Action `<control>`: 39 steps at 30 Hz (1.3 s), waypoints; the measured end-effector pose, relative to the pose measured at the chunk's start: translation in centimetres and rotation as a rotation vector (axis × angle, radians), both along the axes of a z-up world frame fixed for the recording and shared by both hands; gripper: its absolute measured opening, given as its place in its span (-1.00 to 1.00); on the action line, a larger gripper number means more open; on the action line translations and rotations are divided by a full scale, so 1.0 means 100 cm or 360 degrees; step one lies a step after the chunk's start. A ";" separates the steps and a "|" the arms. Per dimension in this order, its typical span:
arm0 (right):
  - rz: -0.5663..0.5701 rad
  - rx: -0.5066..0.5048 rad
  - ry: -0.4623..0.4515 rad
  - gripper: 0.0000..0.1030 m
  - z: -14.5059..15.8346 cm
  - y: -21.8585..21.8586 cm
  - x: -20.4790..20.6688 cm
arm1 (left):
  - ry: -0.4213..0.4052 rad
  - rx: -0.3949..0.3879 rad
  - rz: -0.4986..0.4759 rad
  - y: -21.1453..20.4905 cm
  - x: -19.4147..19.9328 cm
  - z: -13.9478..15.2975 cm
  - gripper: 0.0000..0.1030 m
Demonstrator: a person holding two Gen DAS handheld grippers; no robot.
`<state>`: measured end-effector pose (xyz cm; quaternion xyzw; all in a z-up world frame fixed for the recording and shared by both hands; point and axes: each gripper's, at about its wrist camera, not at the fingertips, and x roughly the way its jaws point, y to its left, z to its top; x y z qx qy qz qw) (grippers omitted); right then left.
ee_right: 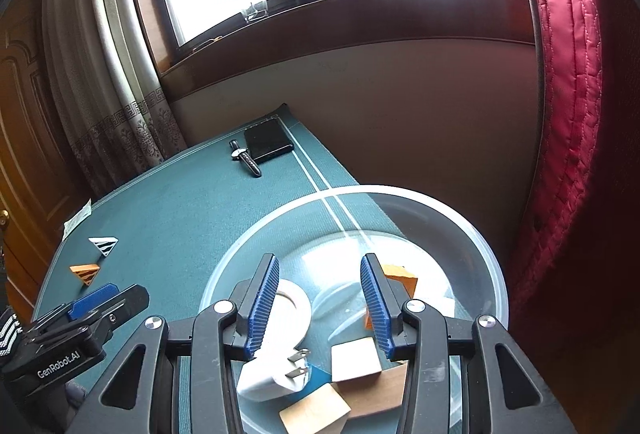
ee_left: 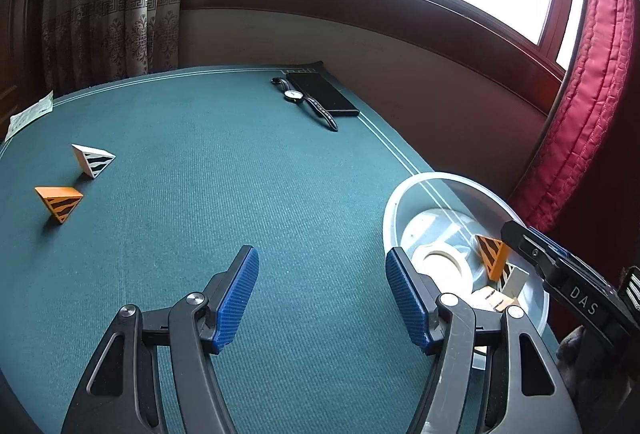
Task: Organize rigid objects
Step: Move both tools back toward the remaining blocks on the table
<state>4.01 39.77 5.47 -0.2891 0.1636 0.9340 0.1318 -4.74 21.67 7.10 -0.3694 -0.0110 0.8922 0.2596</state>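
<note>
A clear plastic bowl [ee_left: 404, 194] [ee_right: 472, 234] sits at the right edge of the green table. It holds an orange striped wedge [ee_left: 493, 254] [ee_right: 400, 276], a tape roll [ee_left: 440, 259] [ee_right: 294, 298], a white plug adapter [ee_right: 268, 380] and wooden blocks [ee_right: 314, 412]. An orange striped wedge [ee_left: 59, 200] [ee_right: 85, 272] and a white striped wedge [ee_left: 93, 159] [ee_right: 103, 244] lie on the table at the left. My left gripper [ee_left: 322, 294] [ee_right: 108, 298] is open and empty above the table, left of the bowl. My right gripper [ee_right: 319, 308] is open and empty over the bowl; its body [ee_left: 560, 274] shows in the left wrist view.
A black wristwatch [ee_left: 304, 100] [ee_right: 245, 156] and a black flat case [ee_left: 322, 94] [ee_right: 267, 142] lie at the table's far end. A paper slip [ee_left: 30, 114] [ee_right: 78, 218] lies at the far left corner. A red quilted curtain [ee_left: 592, 94] hangs at the right, and a wall and windowsill stand behind.
</note>
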 end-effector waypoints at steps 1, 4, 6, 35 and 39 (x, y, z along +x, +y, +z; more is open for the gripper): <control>0.0016 0.0010 0.0000 -0.12 0.001 -0.004 -0.001 | 0.0002 0.0001 0.0012 -0.004 -0.001 0.000 0.31; 0.0069 0.0031 -0.0001 -0.11 0.003 -0.016 -0.005 | 0.0011 0.0002 0.0048 -0.014 -0.005 0.001 0.31; 0.0105 0.0046 -0.0001 -0.11 0.004 -0.024 -0.007 | 0.0015 0.0004 0.0073 -0.022 -0.007 0.002 0.31; 0.0580 0.0042 -0.0092 0.42 -0.001 -0.127 -0.038 | 0.0052 -0.0069 0.0577 -0.156 -0.065 -0.003 0.31; 0.0625 0.0041 -0.0116 0.42 -0.004 -0.136 -0.041 | 0.0026 -0.0074 0.0663 -0.177 -0.080 -0.009 0.31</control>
